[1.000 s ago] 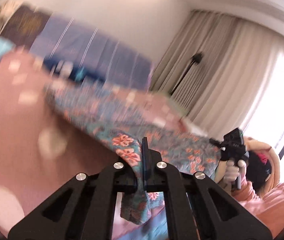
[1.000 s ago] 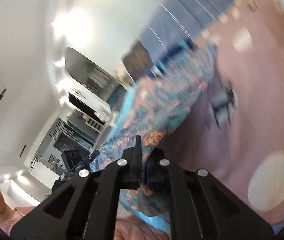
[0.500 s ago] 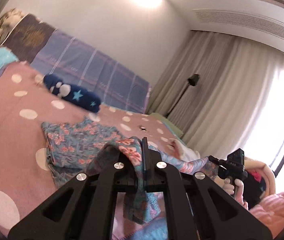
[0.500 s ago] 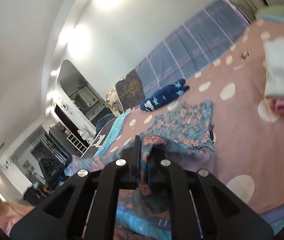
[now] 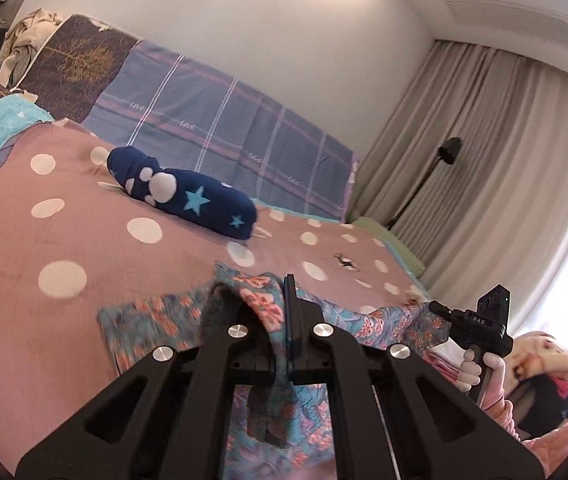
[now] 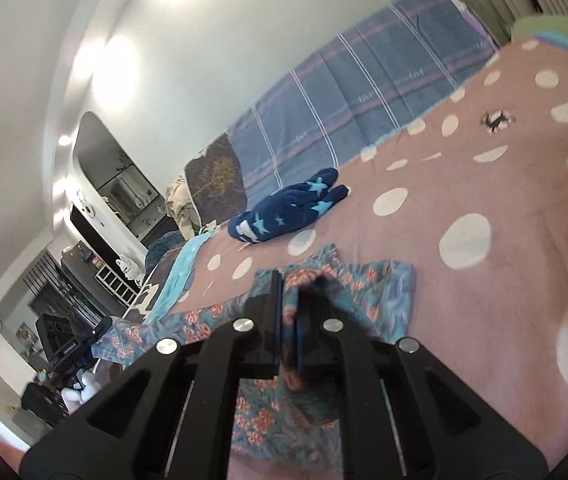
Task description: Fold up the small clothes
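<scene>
- A small teal garment printed with coral flowers (image 5: pixel 267 304) is pinched at one edge between the closed jaws of the left gripper (image 5: pixel 288 320); the rest is draped across a pink bedspread with white polka dots (image 5: pixel 63 240).
- In the right wrist view, the same floral garment (image 6: pixel 368 284) is seen clamped in the right gripper (image 6: pixel 290 320), whose jaws stand only a sliver apart with cloth between them.
- The lower part of the garment is hidden behind each gripper's black body, so its full outline cannot be made out; parts of the cloth are blurred.
- The right gripper (image 5: pixel 440 307), held by a white-gloved hand (image 5: pixel 480 372), is shown only in the left wrist view, at a stretched corner of the garment.
- A pale blurred shape at the right edge of the right wrist view cannot be identified.
- A rolled navy fleece item with white and blue stars (image 5: pixel 187 196) lies well apart from the garment, near a blue plaid headboard cover (image 5: pixel 223 120).
</scene>
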### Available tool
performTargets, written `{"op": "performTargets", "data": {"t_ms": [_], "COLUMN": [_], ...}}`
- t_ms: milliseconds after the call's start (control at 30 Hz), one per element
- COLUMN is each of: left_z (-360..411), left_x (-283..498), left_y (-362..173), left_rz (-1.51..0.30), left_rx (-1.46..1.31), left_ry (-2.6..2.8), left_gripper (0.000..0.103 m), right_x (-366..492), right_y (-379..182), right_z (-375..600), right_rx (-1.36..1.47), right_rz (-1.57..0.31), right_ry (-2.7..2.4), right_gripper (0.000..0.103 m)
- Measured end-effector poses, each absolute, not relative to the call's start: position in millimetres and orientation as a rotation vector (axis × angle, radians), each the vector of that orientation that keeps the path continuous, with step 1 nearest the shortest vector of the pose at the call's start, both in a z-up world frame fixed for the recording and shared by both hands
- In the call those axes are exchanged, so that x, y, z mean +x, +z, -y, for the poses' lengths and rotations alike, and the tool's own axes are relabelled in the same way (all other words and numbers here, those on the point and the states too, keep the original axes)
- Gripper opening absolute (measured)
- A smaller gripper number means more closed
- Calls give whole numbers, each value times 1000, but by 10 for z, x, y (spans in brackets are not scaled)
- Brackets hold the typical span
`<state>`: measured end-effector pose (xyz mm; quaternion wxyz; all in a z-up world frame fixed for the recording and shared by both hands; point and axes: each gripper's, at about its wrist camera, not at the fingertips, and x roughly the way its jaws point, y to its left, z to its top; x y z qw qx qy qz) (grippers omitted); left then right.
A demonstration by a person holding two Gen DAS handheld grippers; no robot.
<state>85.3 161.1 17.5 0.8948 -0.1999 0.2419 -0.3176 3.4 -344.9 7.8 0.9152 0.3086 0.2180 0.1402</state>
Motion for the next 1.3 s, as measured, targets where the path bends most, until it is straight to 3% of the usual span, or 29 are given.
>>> {"op": "performTargets", "data": {"t_ms": [133,367,467,667,800,933,1133,1267,1300], "left_z": [-1546,-1396,-1482,-1582,-1543,-1475,-1530,-1663,-1668], "left_x": [1495,2195,2128,1882,1698,1717,1937,2413,2562], "left_y": [-185,-1192,-1090,-967,-981,-988,-685,-610,-678], "left_rz": [-603,-902,-862,-858,-876,-900,-828,-822,-859], "left_rx": [-410,-389,-409,-421,-422,-389,-456,-657,-691], "left_ry": [-558,-416,-443,-483,-511,-505,-510,-498,-475], "left_gripper": [3,3,4,17,17,7,6,7,8], "right_x": [629,1497,1468,1205,992,997,1120,1493,1603], "right_y": [-149,-1096,-1147,-949,-825,-786,-618,-413,-428], "right_z": [3516,3600,3675,3648,3574,3472,3562,3805,3872], "right_rx": [639,675,724,667,621,541,655,737,761], "right_rz": [-520,-787,-766,-783,-791,-807,-733,-662,-659], "right_ry": [260,144,174,179,204,192,240,227,214], "right_gripper": [8,6,6,25,25,5,4,4,11]}}
